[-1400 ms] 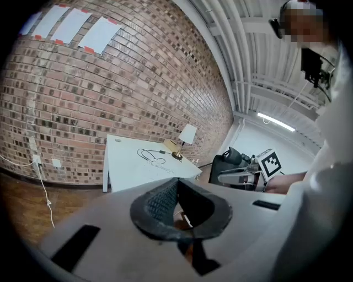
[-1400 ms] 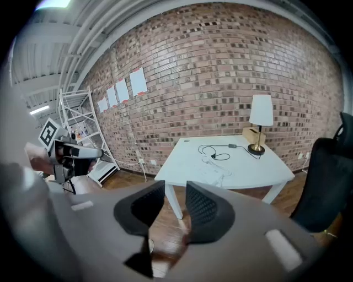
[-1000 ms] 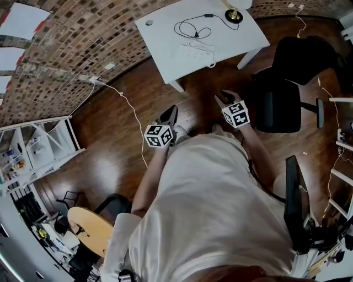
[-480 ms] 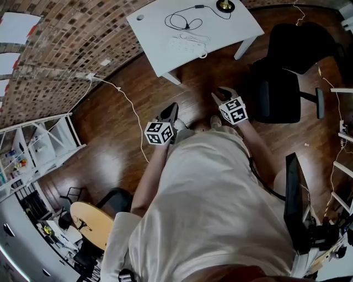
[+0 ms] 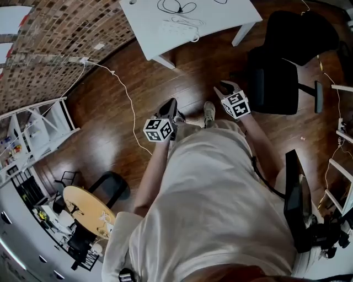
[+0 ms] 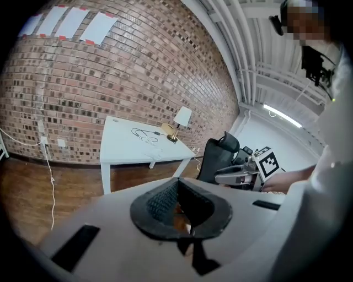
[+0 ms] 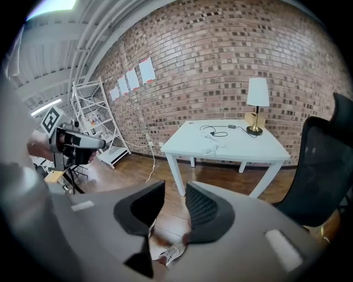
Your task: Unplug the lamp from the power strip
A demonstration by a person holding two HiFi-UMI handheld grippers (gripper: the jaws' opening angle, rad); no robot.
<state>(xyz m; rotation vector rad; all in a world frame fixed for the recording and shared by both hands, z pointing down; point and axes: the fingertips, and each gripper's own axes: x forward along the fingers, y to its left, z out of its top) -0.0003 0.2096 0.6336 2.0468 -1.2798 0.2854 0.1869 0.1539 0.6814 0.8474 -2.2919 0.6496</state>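
Observation:
The lamp (image 7: pixel 257 93), white shade on a brass base, stands at the far right of the white table (image 5: pixel 143 27). Its black cord (image 5: pixel 174 6) loops over to the white power strip (image 5: pixel 181 24), which also shows in the right gripper view (image 7: pixel 213 148). In the head view the lamp itself is cut off at the top edge. Both grippers hover over the wooden floor, well short of the table. My left gripper (image 5: pixel 172 103) is shut and holds nothing, its tips touching (image 6: pixel 176 187). On the right, my other gripper (image 5: pixel 223 87) is open and empty (image 7: pixel 175 193).
A black office chair (image 5: pixel 276 82) stands to the right of the table, close to my right gripper. A thin white cable (image 5: pixel 129 104) trails across the floor from the brick wall. White shelving (image 5: pixel 33 137) is at the left, and a round wooden table (image 5: pixel 88 204) lies behind.
The table has slid toward the top edge of the head view and the lamp base has left it. Both grippers keep the same pose ahead of the person.

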